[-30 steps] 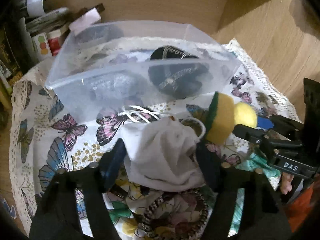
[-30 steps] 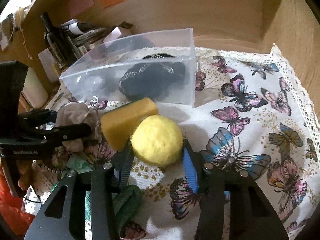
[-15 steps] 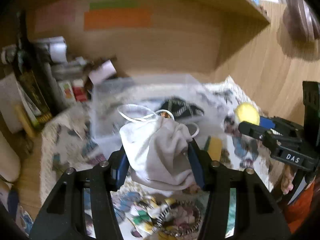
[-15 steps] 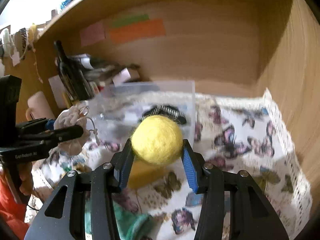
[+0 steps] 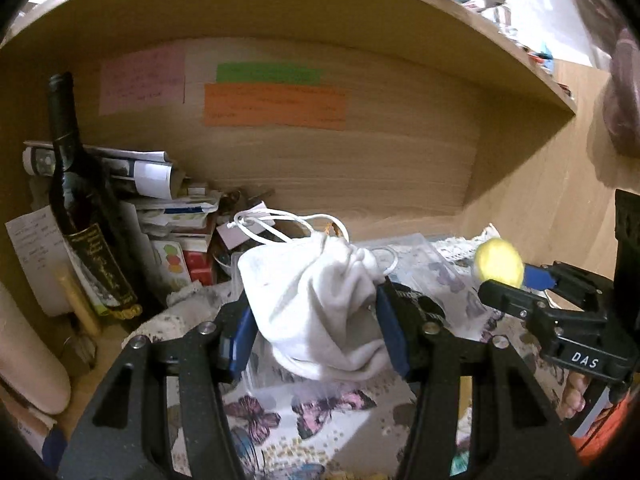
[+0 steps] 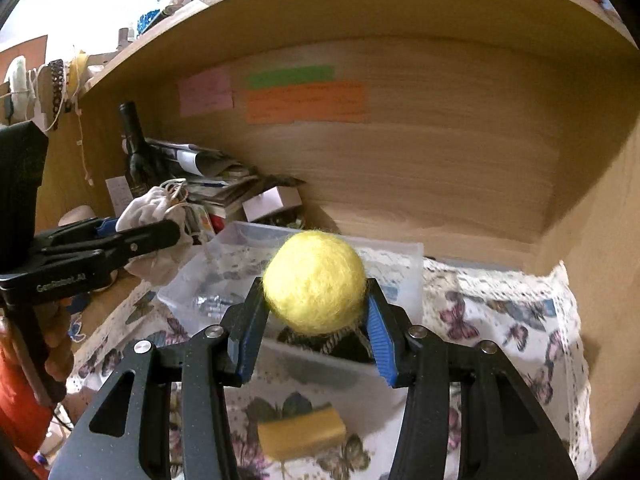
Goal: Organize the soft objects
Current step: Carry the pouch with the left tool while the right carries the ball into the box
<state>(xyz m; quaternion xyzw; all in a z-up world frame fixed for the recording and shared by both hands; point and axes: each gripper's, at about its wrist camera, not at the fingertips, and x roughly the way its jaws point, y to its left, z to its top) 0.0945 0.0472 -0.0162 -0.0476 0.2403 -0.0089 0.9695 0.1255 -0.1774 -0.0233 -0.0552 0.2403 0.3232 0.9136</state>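
Note:
My left gripper (image 5: 316, 332) is shut on a white drawstring pouch (image 5: 316, 304) and holds it in the air above the butterfly cloth. My right gripper (image 6: 314, 336) is shut on a yellow felt ball (image 6: 315, 282), held up over the clear plastic bin (image 6: 396, 264). The bin holds a dark striped item (image 6: 340, 342). The ball (image 5: 499, 267) and right gripper show at the right of the left wrist view. The pouch (image 6: 150, 208) and left gripper show at the left of the right wrist view. A yellow sponge (image 6: 301, 432) lies on the cloth below.
A dark wine bottle (image 5: 86, 240) stands at the left beside stacked papers and boxes (image 5: 172, 216). The wooden back wall carries coloured paper notes (image 5: 274, 104). A shelf board runs overhead. The wooden side wall (image 6: 608, 280) closes the right.
Both grippers have lifted from the cloth, the left with the pouch, the right with the yellow ball, and now tilt up toward the back wall. The sponge stayed on the cloth.

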